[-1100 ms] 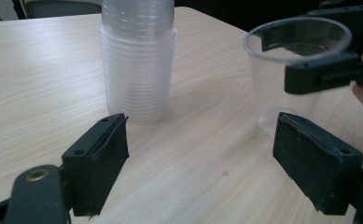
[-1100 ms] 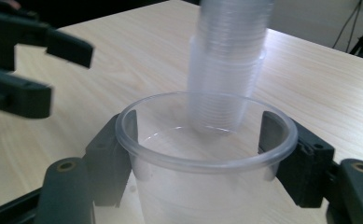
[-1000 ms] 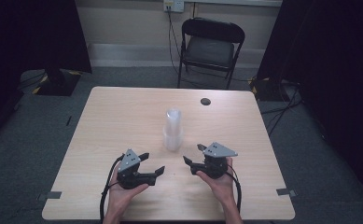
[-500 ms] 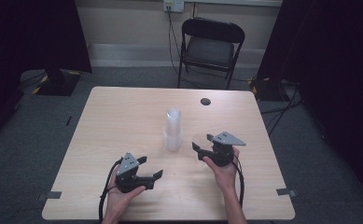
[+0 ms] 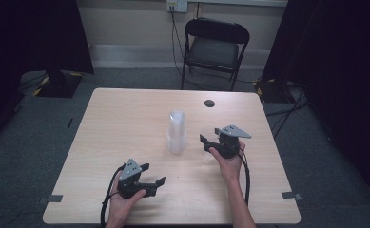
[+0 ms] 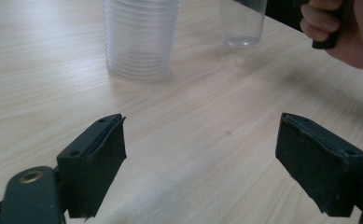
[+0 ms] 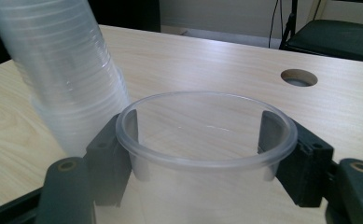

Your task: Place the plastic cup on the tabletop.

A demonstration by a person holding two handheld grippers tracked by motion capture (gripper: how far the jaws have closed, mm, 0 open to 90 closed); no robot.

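Right claw (image 7: 202, 154) clamped on single clear plastic cup (image 7: 206, 135), upright for separation; tall clear cup stack (image 7: 62, 70) beside claw's left jaw.

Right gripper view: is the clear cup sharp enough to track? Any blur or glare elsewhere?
Right gripper view: single cup rim crisp between the right gripper pads; the cup stack at left is soft and smeared. Left gripper view: stack base ridges readable, soft glare on the table at upper left, left gripper fingers slightly soft. High view: cups faint and low-contrast on the pale wood, room edges dark.
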